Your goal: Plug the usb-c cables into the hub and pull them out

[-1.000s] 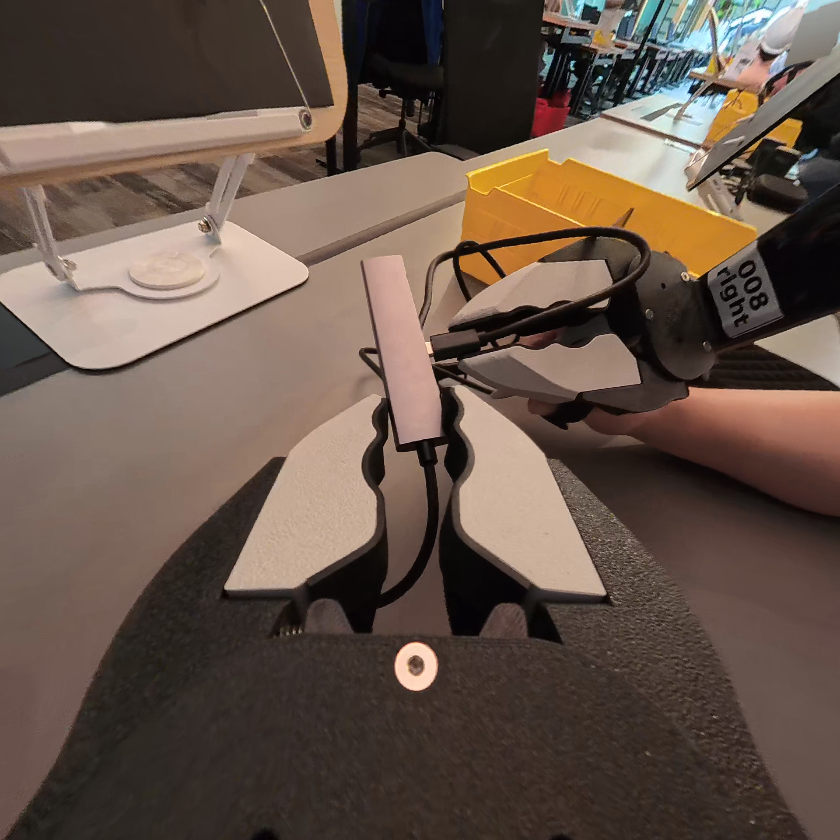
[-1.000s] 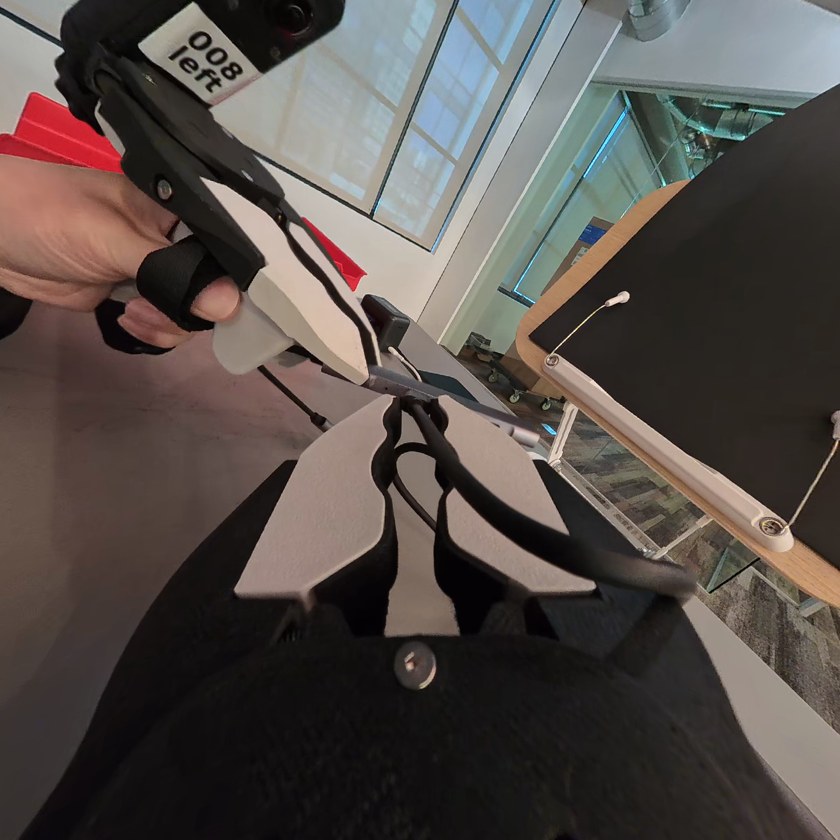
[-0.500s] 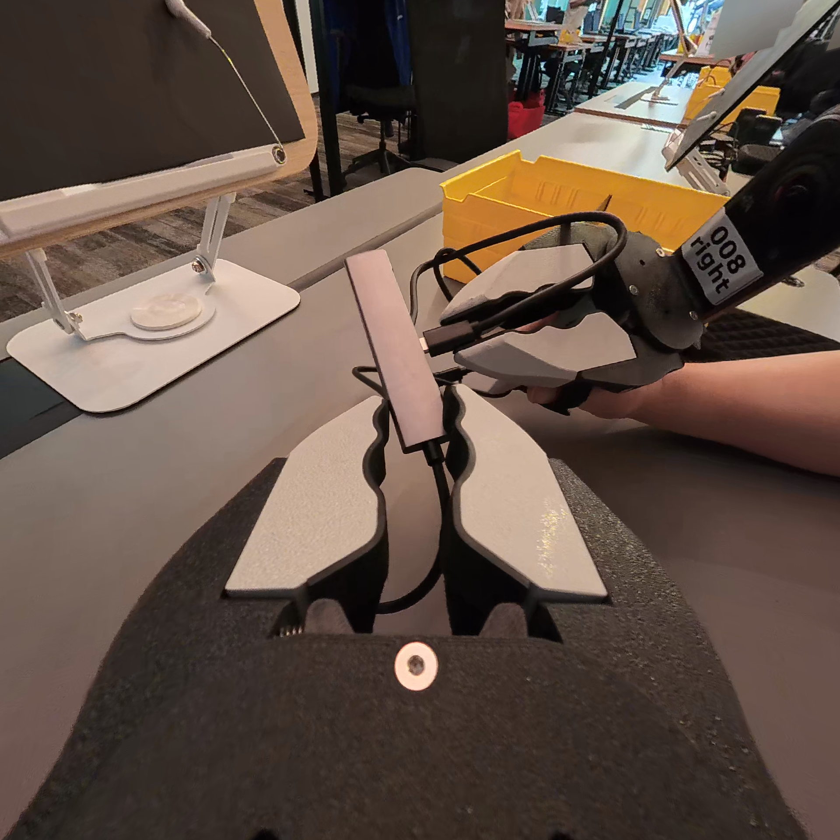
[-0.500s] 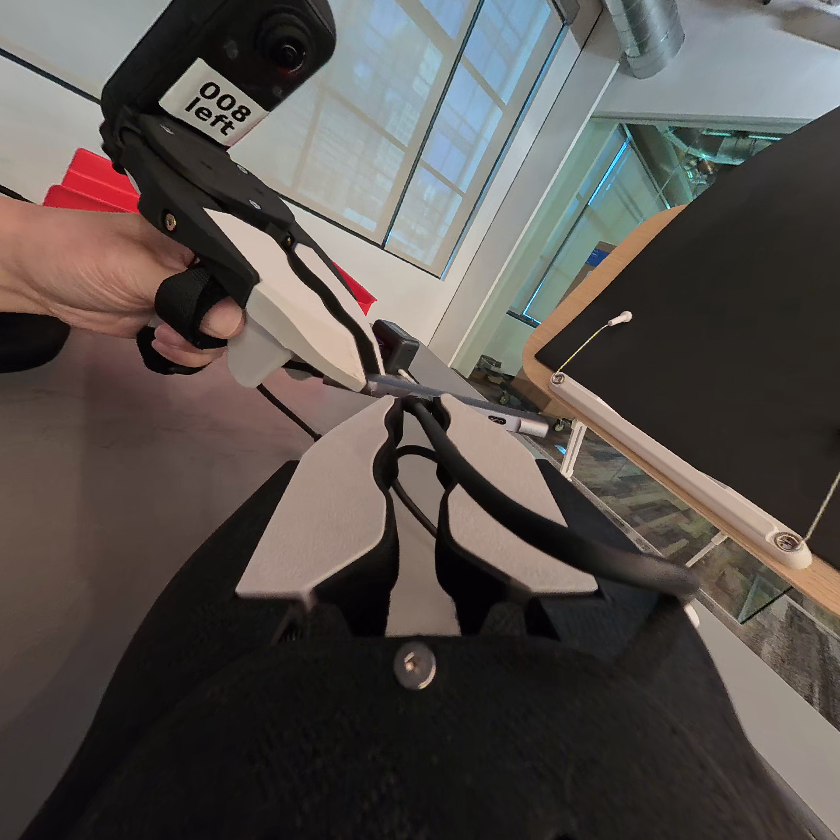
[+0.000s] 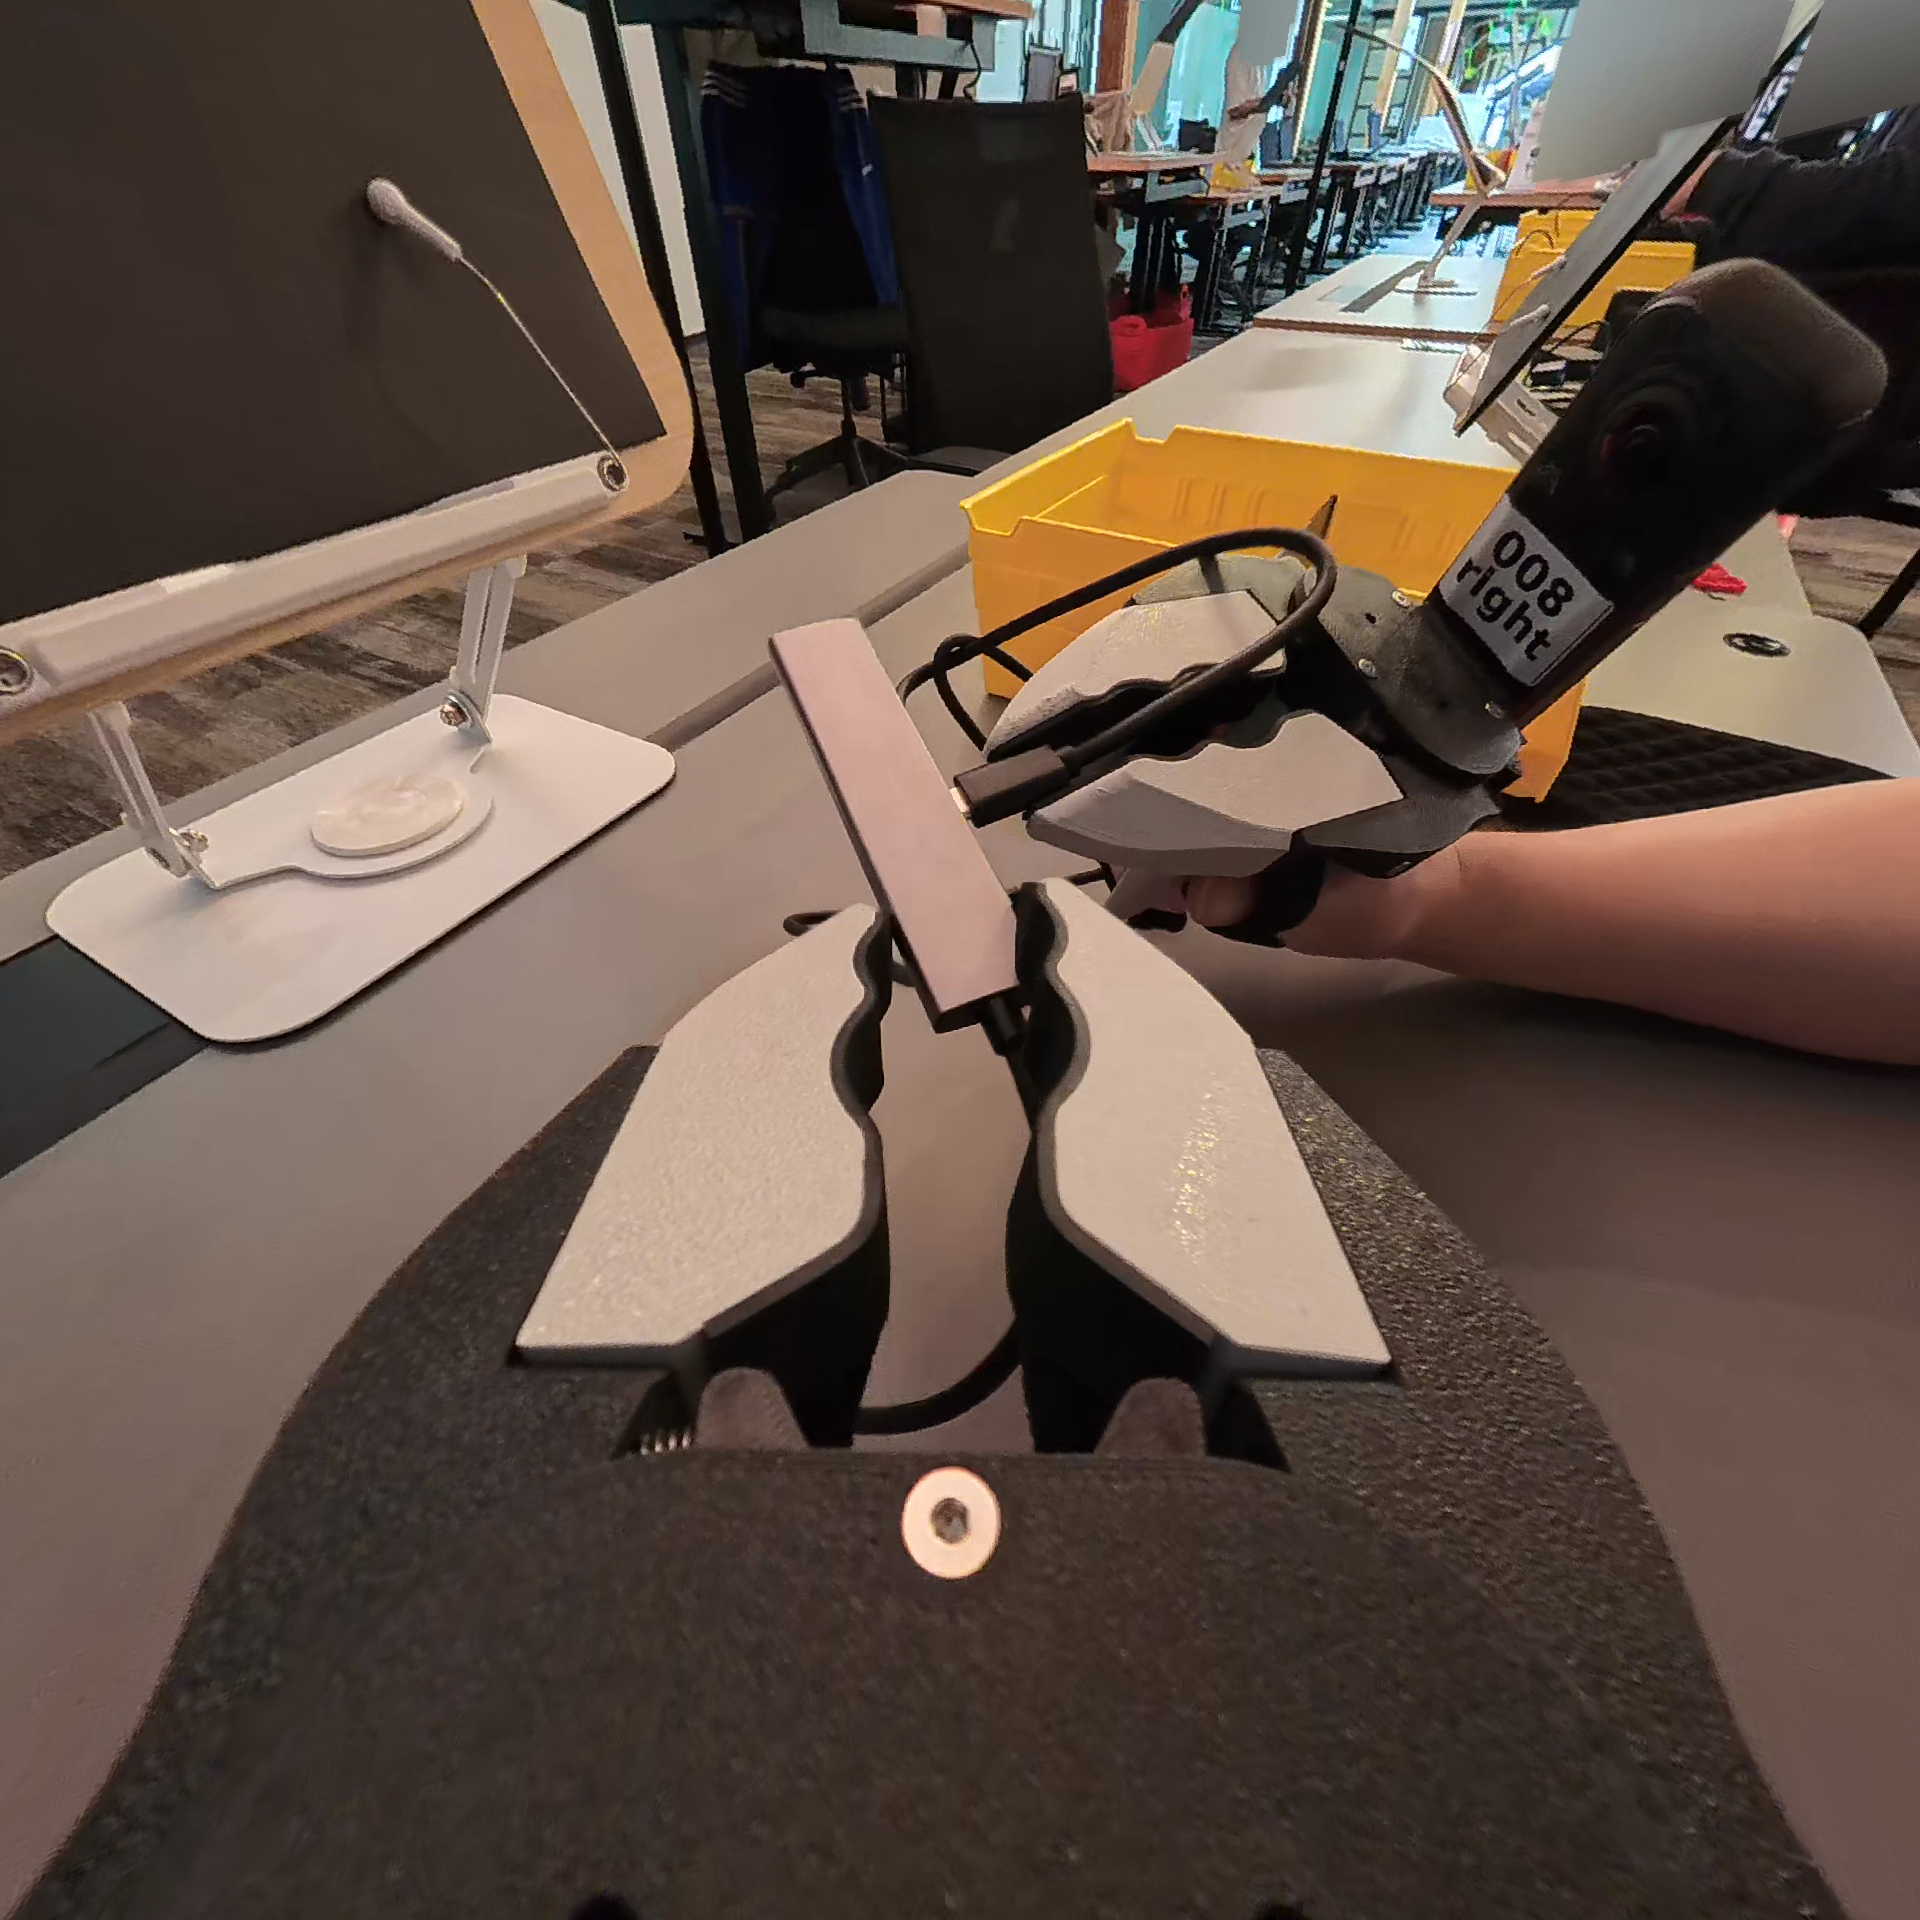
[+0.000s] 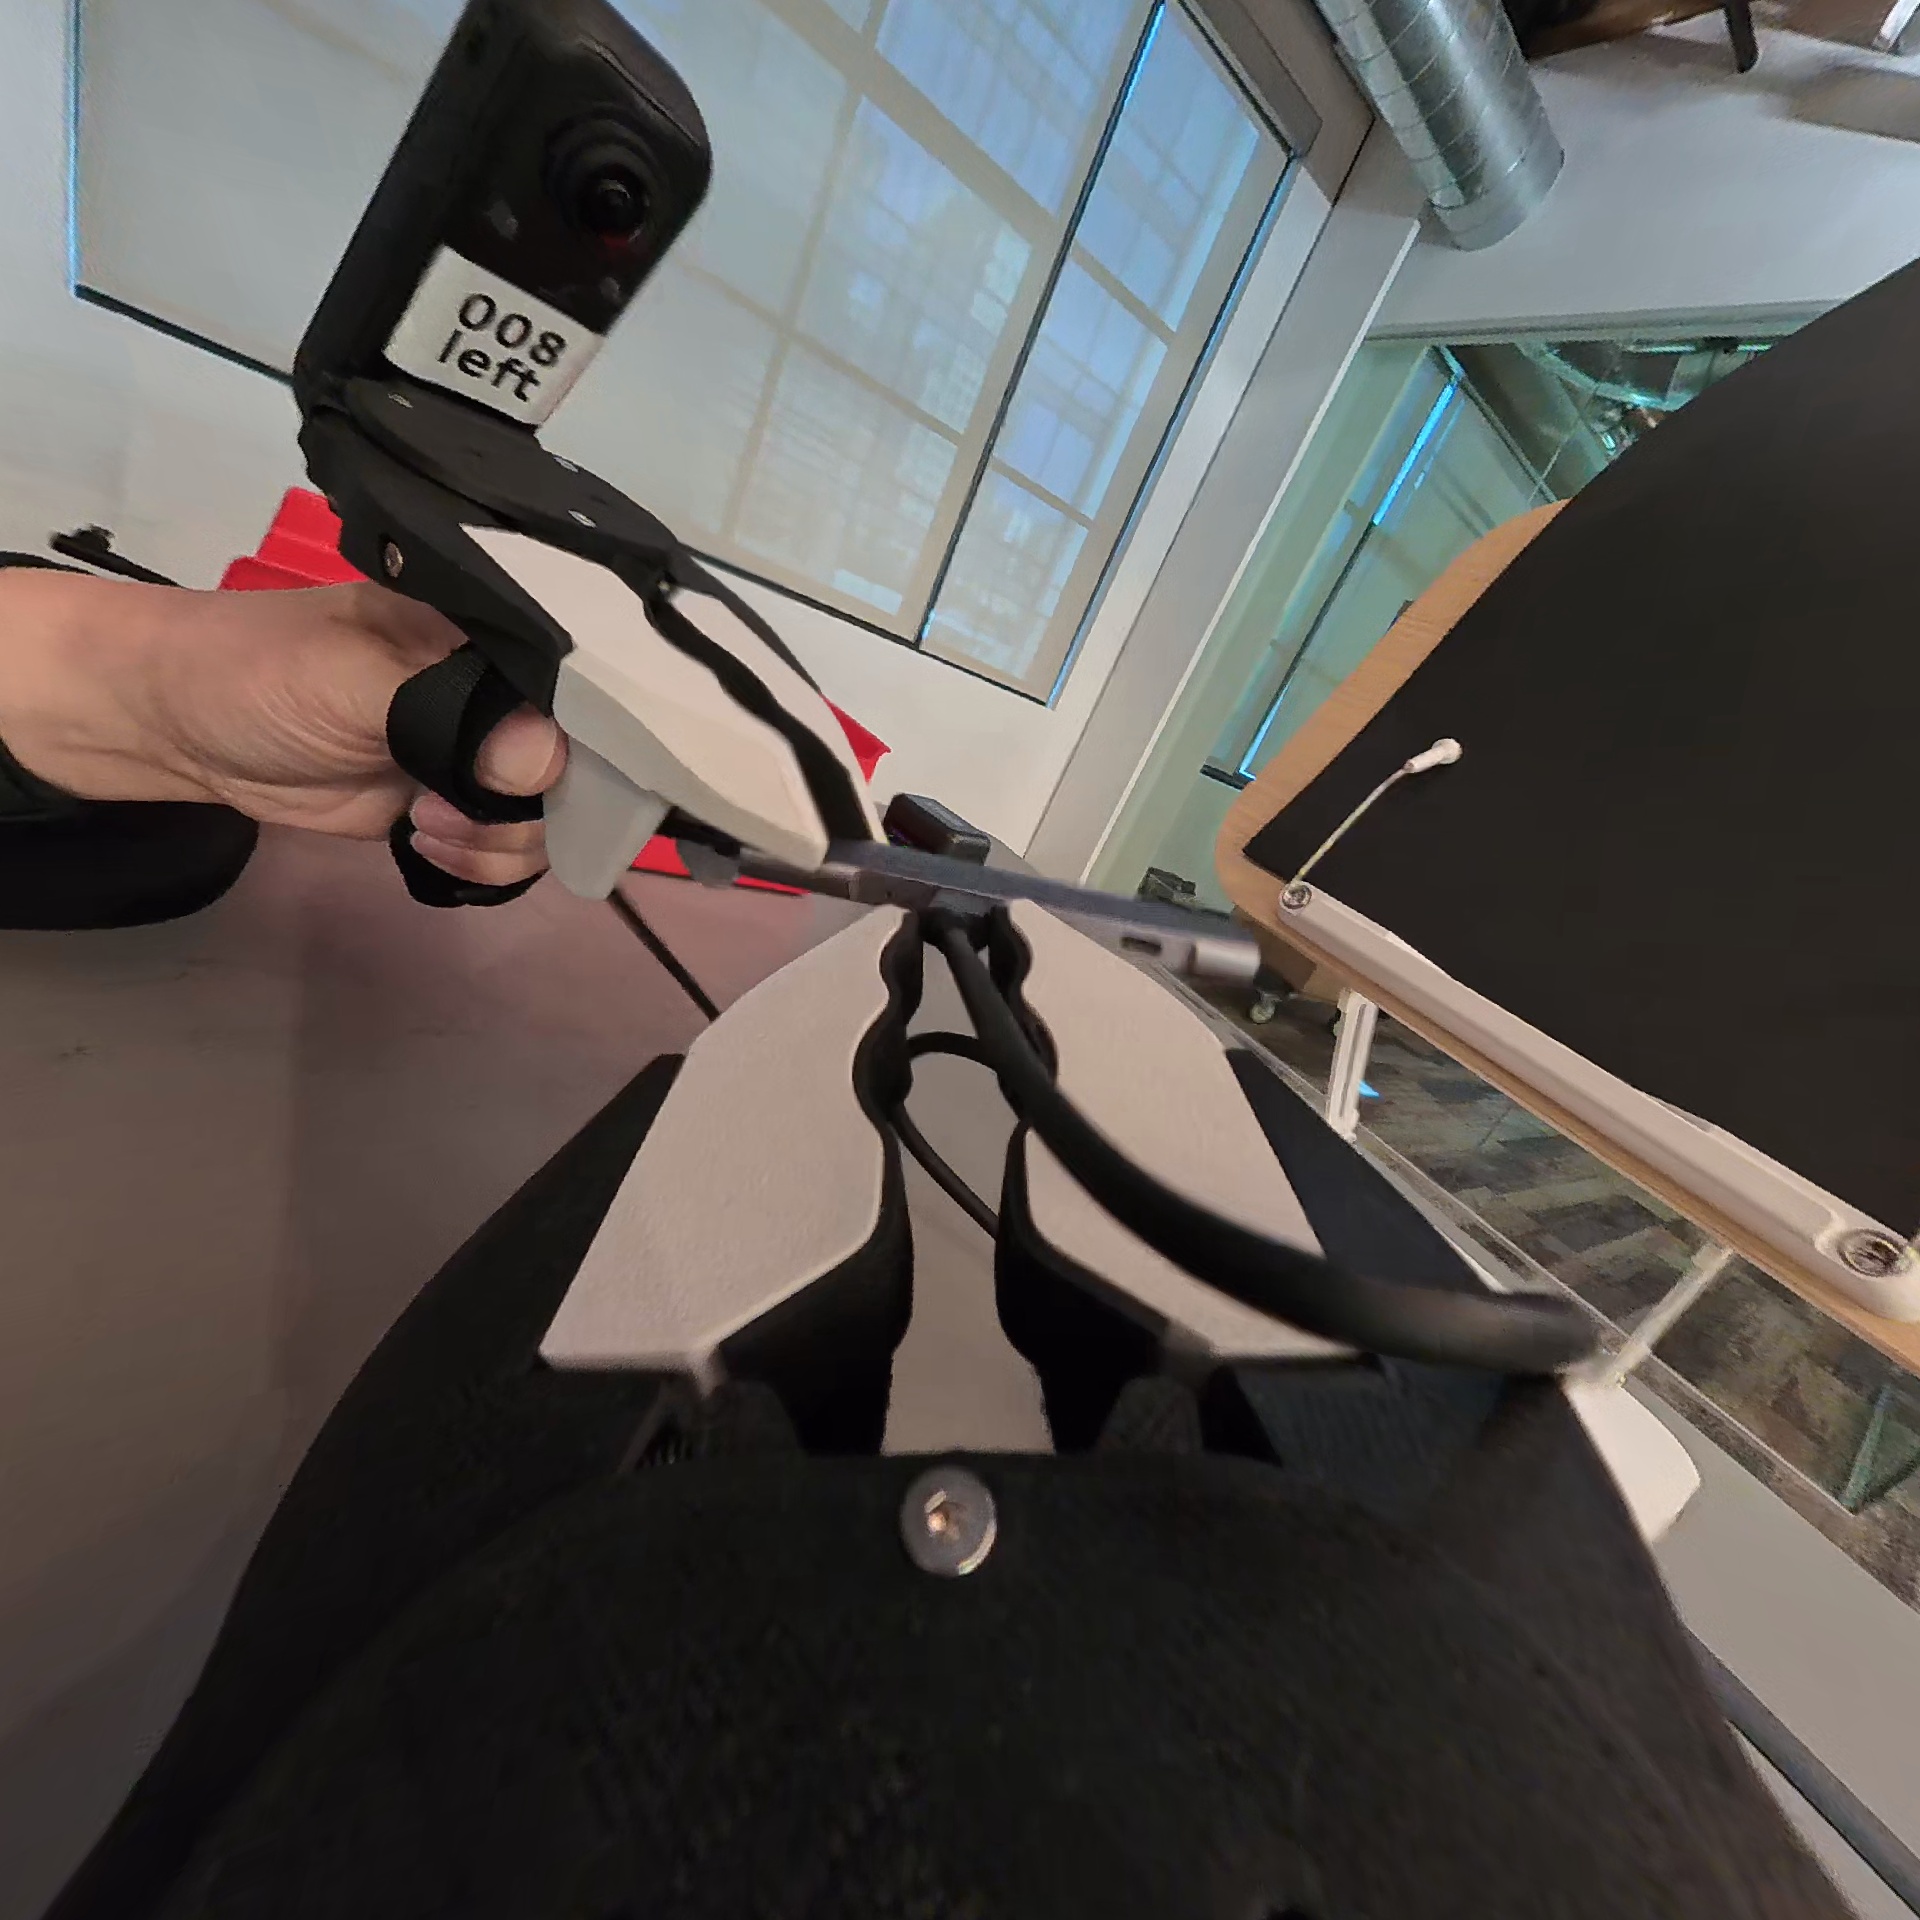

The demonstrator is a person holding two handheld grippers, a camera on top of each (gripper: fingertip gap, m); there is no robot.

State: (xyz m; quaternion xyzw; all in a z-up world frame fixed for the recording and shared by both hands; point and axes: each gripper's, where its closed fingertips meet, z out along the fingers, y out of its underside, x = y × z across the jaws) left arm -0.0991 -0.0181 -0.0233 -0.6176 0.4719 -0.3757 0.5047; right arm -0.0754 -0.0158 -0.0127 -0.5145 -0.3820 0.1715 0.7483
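Between your two grippers, the hub (image 5: 896,821) now stands lifted off the grey desk (image 5: 436,1049) and tipped more steeply than a second ago, its far end raised toward the yellow bin (image 5: 1236,509). Your left gripper (image 5: 951,971) has its jaws closed tight on the hub's near end, where the hub's own lead (image 5: 1003,1023) leaves it and loops back between the fingers. Your right gripper (image 5: 1023,800) has its jaws pinched on the black plug (image 5: 1013,787) of the usb-c cable (image 5: 1174,571), and both tools have risen together since the earlier frames.

The plug's metal tip now sits right at the hub's side edge, closer than it was half a second ago. Whether it has entered the port, you cannot tell from either view; in the right wrist view the plug (image 6: 951,914) meets the hub (image 6: 1039,888) edge-on and hides the joint.

This reads as the insertion step, nearly seated. Keep the plug square to the port, since the hub's new tilt changes the line you must push along.
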